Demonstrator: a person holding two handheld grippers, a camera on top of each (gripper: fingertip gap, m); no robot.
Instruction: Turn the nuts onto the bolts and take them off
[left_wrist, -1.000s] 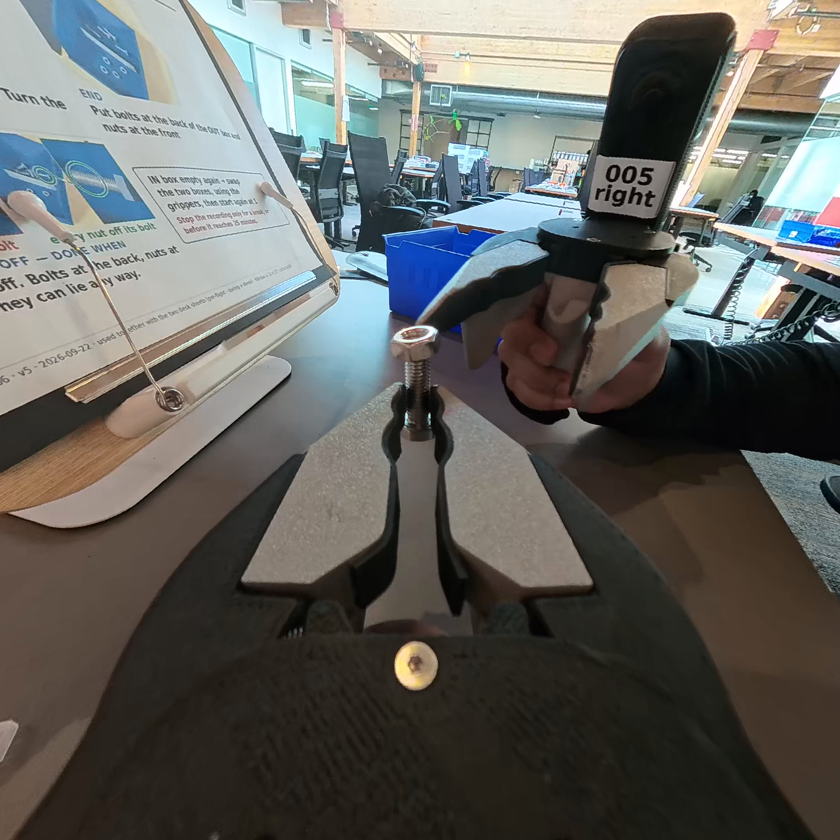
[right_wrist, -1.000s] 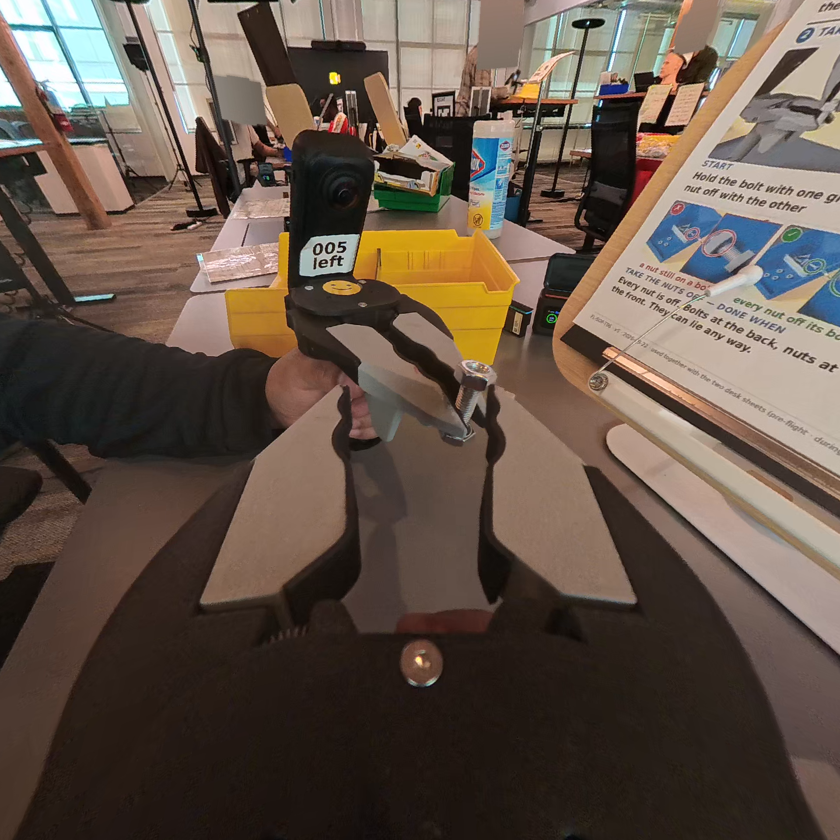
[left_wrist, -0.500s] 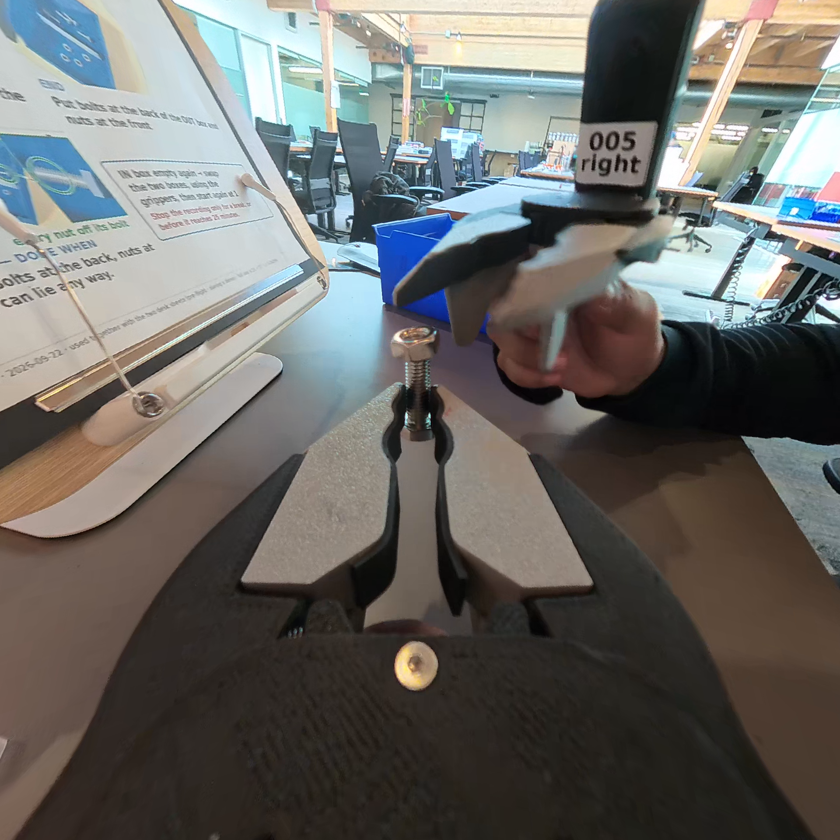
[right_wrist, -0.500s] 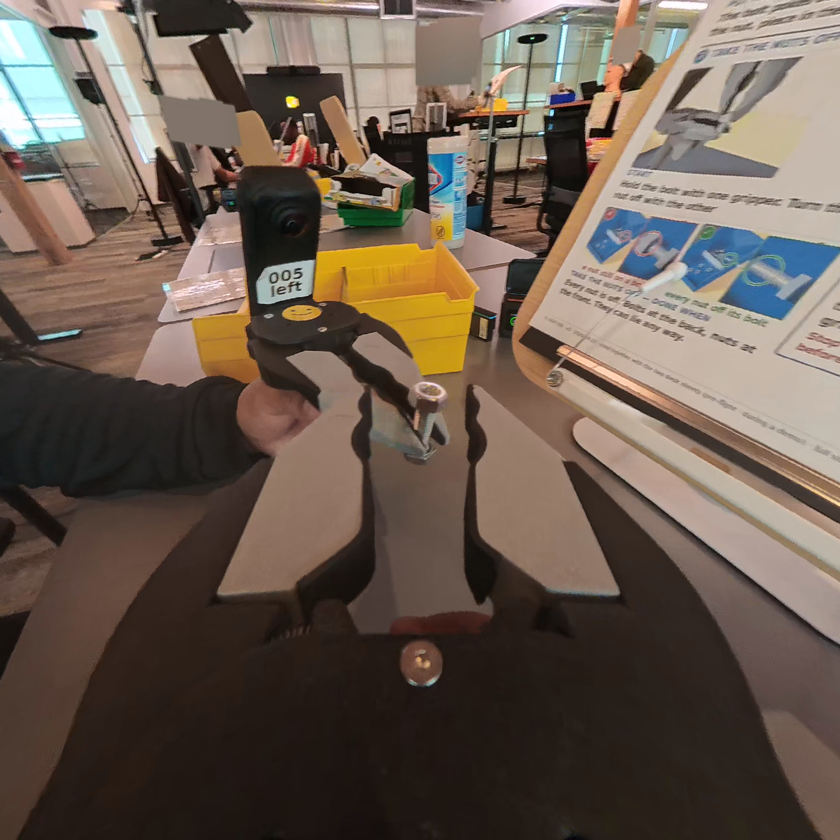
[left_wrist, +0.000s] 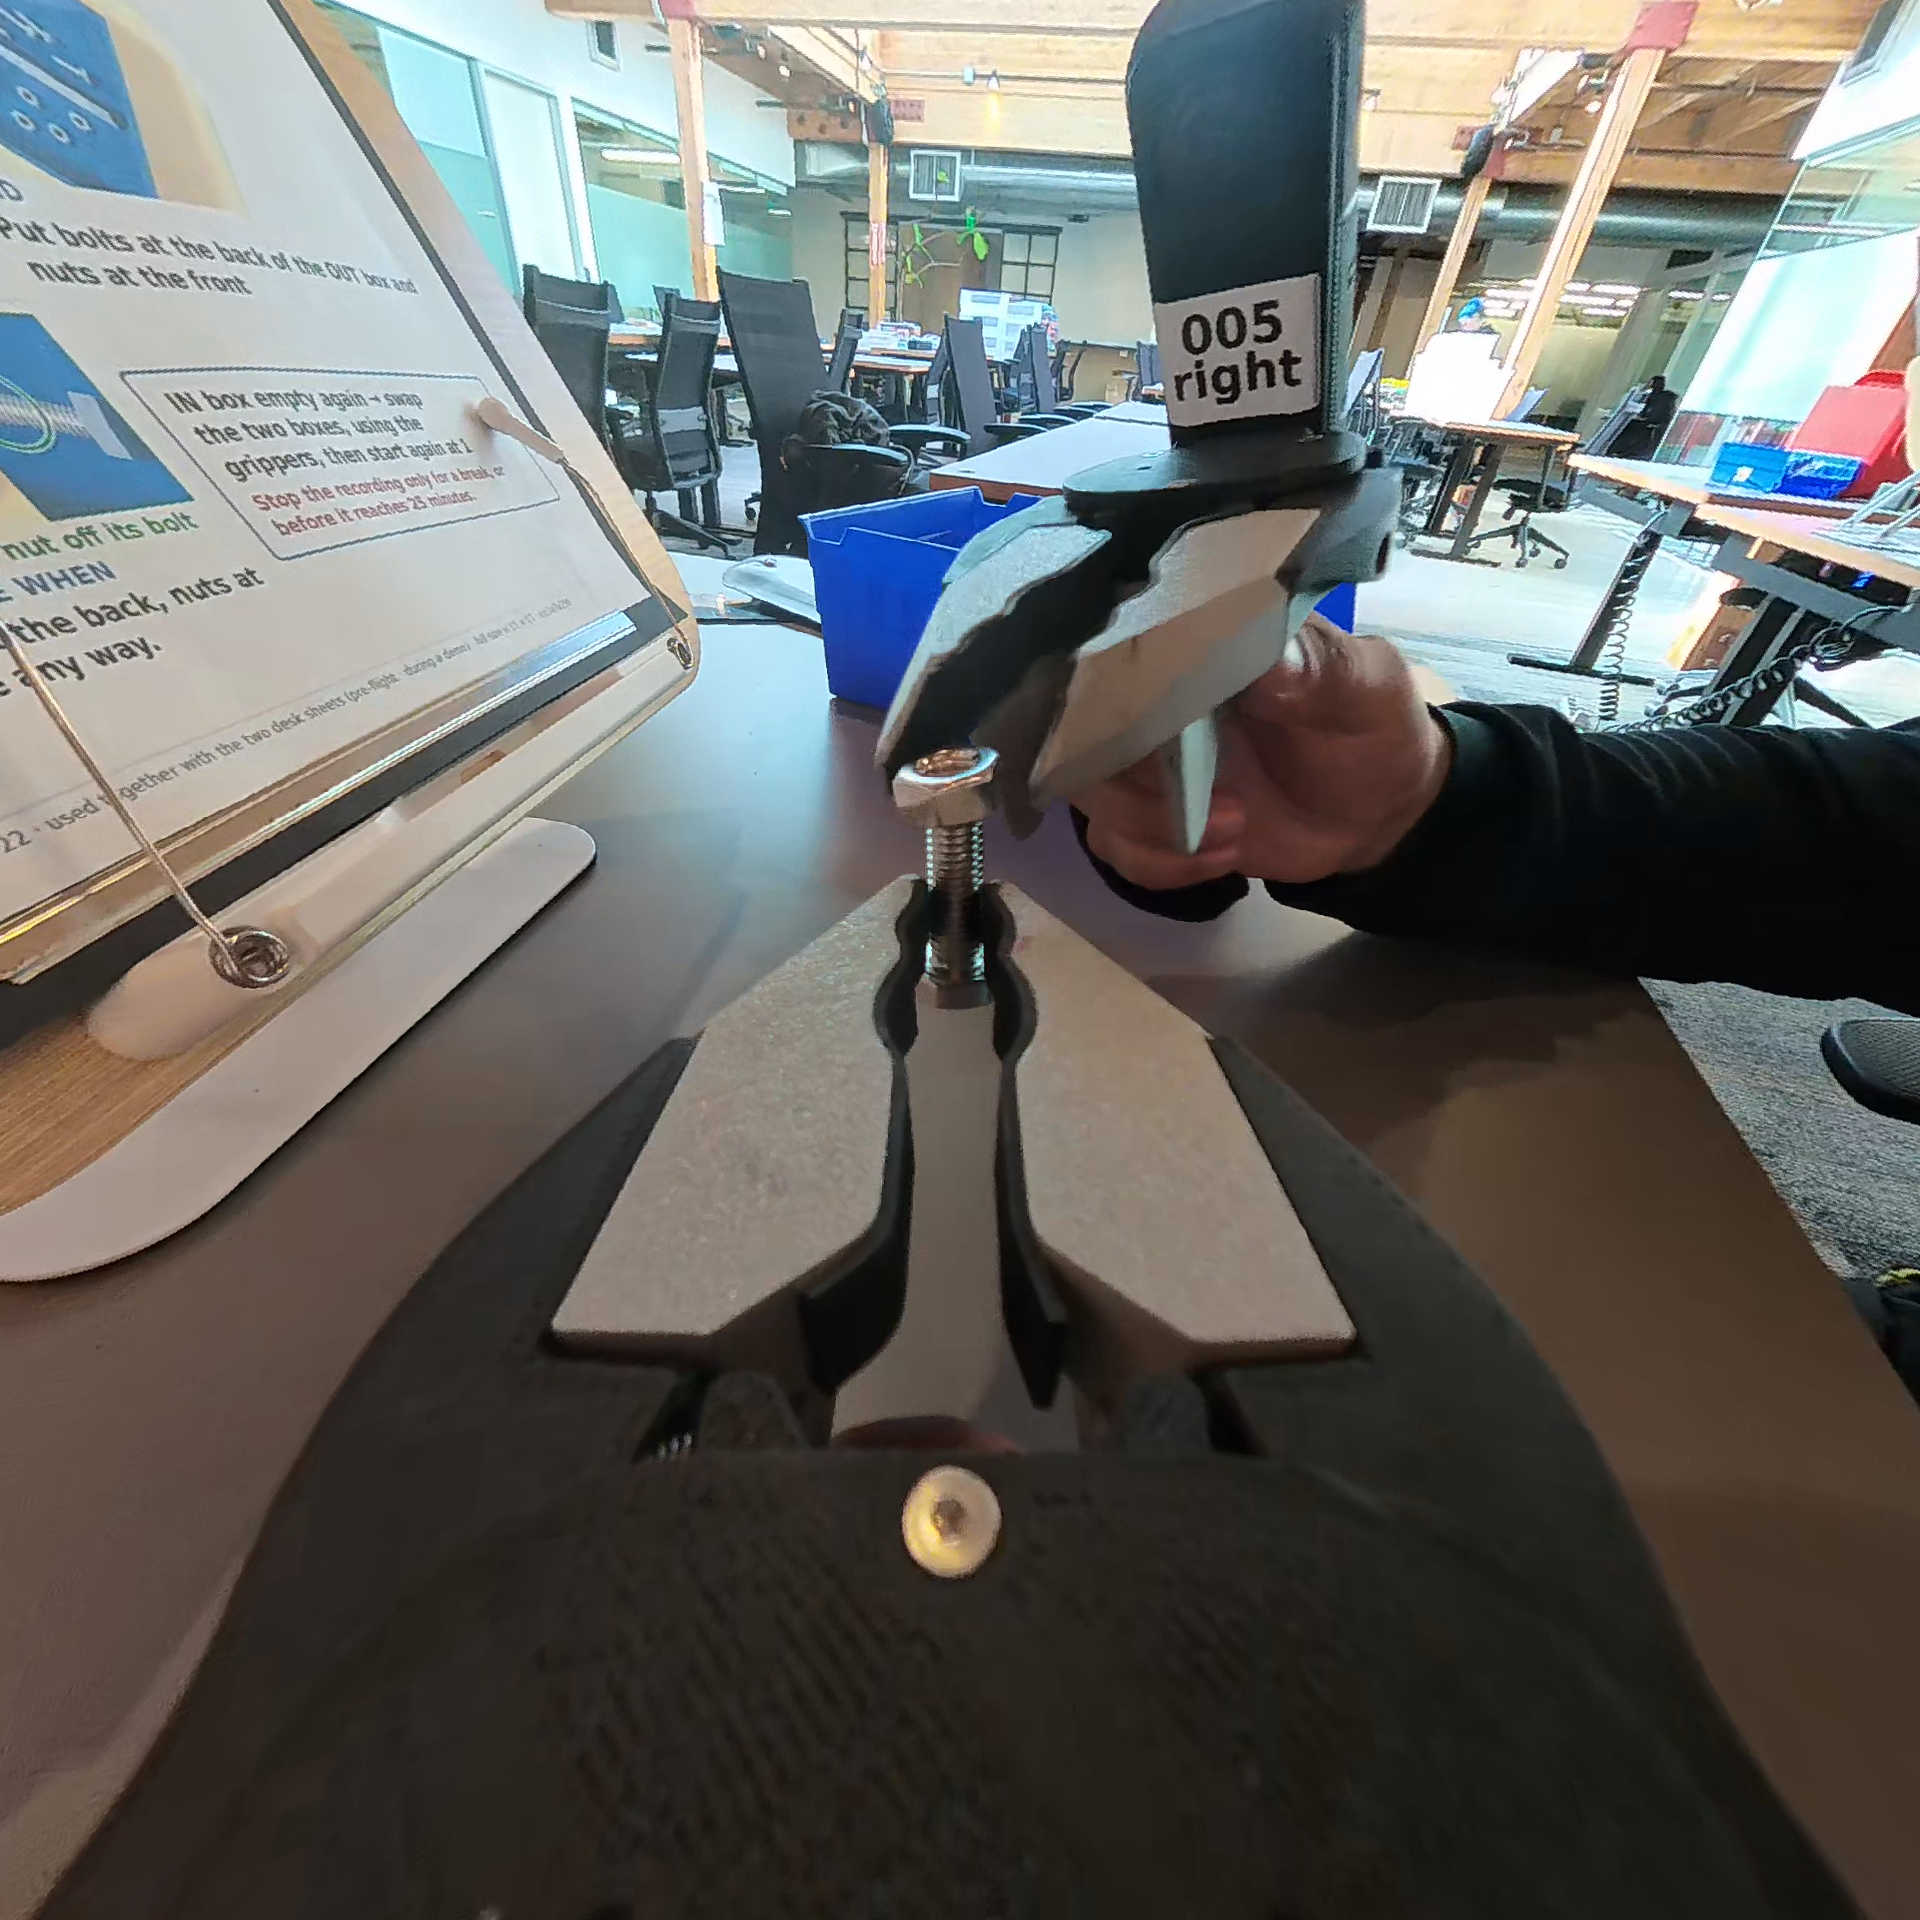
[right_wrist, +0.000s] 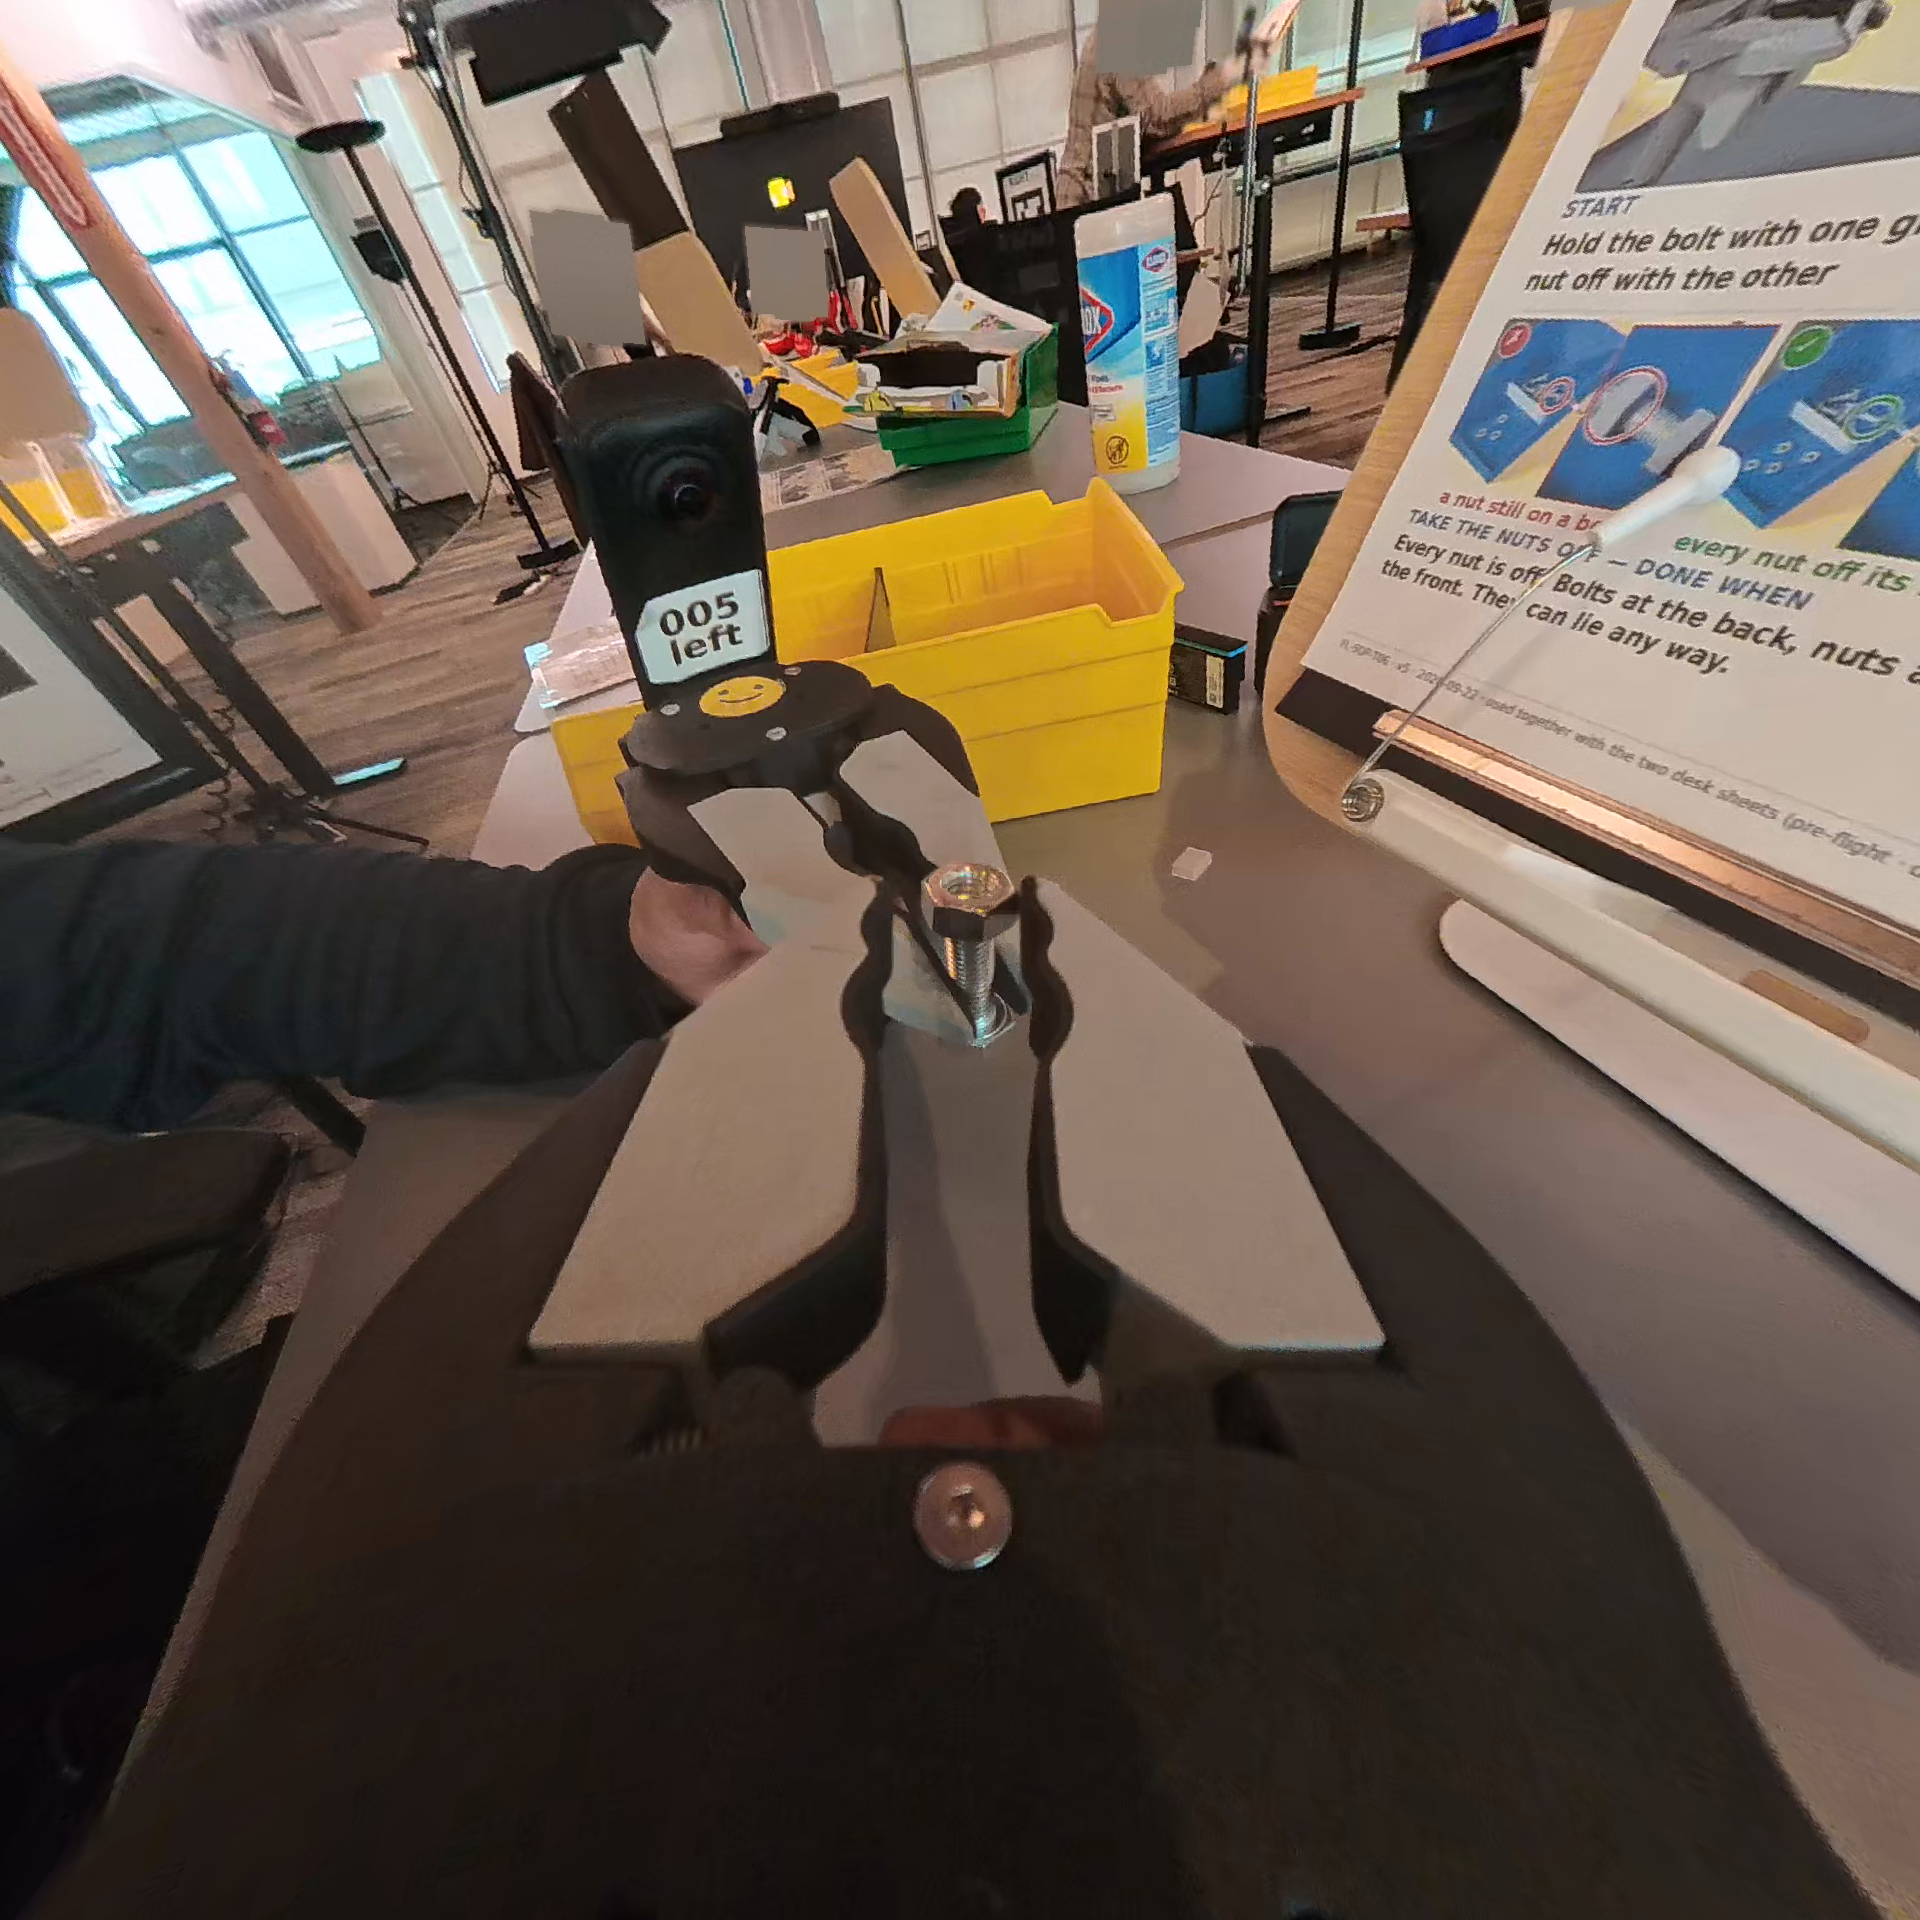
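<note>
The dark desk (left_wrist: 1351, 1039) carried a tilted instruction stand (left_wrist: 312, 644) on one side, with a blue bin (left_wrist: 883, 582) beyond in the left wrist view and a yellow bin (right_wrist: 987, 644) beyond in the right wrist view. Above the desk, the left gripper (left_wrist: 951, 956) had its jaws closed on the lower part of the bolt (left_wrist: 951, 894), holding it upright with the threaded shank rising out of the jaws. The right gripper (right_wrist: 951, 935) stood at the bolt's top, its jaws open around the nut (right_wrist: 968, 902) and apparently not yet pinching it. The nut sat at the very top of the threads, so it seemed nearly off, or only just started on. To do the step well, the right jaws would probably need to close flat on two opposite faces of the nut, level with it, and turn about the bolt's own axis while the left jaws kept the bolt from tilting or spinning; a loose nut could drop to the desk
</note>
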